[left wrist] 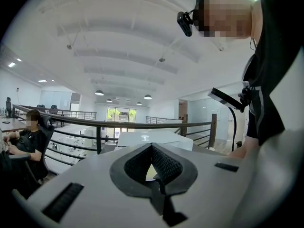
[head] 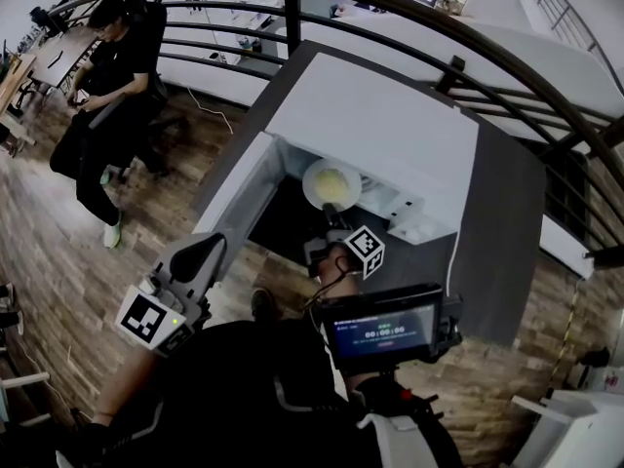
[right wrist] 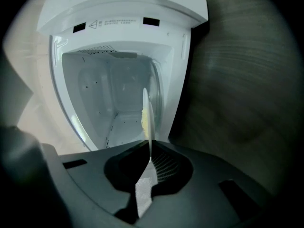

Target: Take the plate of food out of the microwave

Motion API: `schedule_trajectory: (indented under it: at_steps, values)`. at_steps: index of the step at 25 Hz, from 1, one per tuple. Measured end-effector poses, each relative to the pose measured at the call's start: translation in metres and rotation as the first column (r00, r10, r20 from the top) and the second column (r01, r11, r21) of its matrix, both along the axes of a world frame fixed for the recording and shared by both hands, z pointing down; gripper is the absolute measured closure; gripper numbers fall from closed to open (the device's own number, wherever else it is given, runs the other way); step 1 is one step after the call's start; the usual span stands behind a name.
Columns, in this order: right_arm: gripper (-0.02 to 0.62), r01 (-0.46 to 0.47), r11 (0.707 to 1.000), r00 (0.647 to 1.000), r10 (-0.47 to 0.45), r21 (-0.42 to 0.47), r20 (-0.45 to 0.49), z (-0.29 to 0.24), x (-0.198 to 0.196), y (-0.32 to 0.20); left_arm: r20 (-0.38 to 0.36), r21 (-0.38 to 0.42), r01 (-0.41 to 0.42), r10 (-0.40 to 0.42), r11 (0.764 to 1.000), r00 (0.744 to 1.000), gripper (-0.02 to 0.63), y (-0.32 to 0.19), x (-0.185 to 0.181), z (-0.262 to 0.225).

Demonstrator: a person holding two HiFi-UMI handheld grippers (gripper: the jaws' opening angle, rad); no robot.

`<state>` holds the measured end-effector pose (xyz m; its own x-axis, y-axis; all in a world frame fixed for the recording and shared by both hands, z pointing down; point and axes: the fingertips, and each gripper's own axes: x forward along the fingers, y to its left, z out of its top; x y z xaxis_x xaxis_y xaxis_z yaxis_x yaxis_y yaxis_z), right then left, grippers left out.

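Observation:
The white microwave (head: 380, 125) stands on a dark table (head: 507, 222) with its door (head: 234, 188) swung open to the left. A round white plate (head: 331, 181) with yellow food sits at the mouth of the cavity. My right gripper (head: 334, 213) is shut on the plate's near rim. In the right gripper view the plate (right wrist: 148, 115) shows edge-on between the jaws of the right gripper (right wrist: 150, 148), with the pale cavity (right wrist: 118, 103) behind it. My left gripper (head: 200, 253) hangs low at the left, away from the microwave. It points out over the railing, and the left gripper (left wrist: 152, 148) is shut and empty.
A curved metal railing (head: 292, 8) runs behind the table. A person (head: 112, 86) sits on a chair at the far left. A small screen (head: 382, 331) is mounted at my chest. Wooden floor (head: 58, 261) surrounds the table.

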<state>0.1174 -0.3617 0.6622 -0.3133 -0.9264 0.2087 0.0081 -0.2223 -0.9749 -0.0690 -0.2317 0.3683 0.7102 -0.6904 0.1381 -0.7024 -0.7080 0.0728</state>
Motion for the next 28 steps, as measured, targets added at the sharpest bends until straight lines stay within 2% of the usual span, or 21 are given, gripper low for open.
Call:
schedule_trajectory:
  at_steps: [8, 11, 15, 18, 20, 24, 28]
  values:
    - [0.583, 0.109, 0.993, 0.994, -0.109, 0.044, -0.016, -0.029, 0.004, 0.049, -0.040, -0.013, -0.016, 0.016, 1.000, 0.999, 0.603, 0.004, 0.016, 0.003]
    - [0.583, 0.138, 0.988, 0.990, -0.138, 0.070, -0.002, -0.045, 0.010, 0.068, -0.026, -0.023, -0.029, 0.029, 0.999, 0.999, 0.604, 0.001, 0.026, 0.009]
    - [0.583, 0.181, 0.977, 0.983, -0.184, 0.113, 0.018, -0.079, 0.022, 0.094, -0.070, -0.041, -0.055, 0.052, 0.998, 0.996, 0.603, -0.004, 0.050, 0.005]
    - [0.583, 0.211, 0.968, 0.976, -0.216, 0.132, 0.023, -0.100, 0.033, 0.117, -0.041, -0.056, -0.073, 0.071, 0.996, 0.997, 0.604, -0.005, 0.064, 0.016]
    - [0.583, 0.234, 0.963, 0.970, -0.240, 0.132, 0.027, -0.111, 0.038, 0.132, -0.051, -0.058, -0.093, 0.090, 0.994, 0.995, 0.603, -0.004, 0.077, 0.022]
    - [0.583, 0.244, 0.958, 0.967, -0.252, 0.149, 0.036, -0.131, 0.051, 0.163, -0.100, -0.065, -0.155, 0.149, 0.986, 0.984, 0.604, 0.003, 0.104, 0.025]
    - [0.583, 0.211, 0.960, 0.973, -0.225, 0.184, 0.057, -0.152, 0.052, 0.182, -0.044, -0.077, -0.164, 0.161, 0.983, 0.986, 0.603, 0.002, 0.096, 0.036]
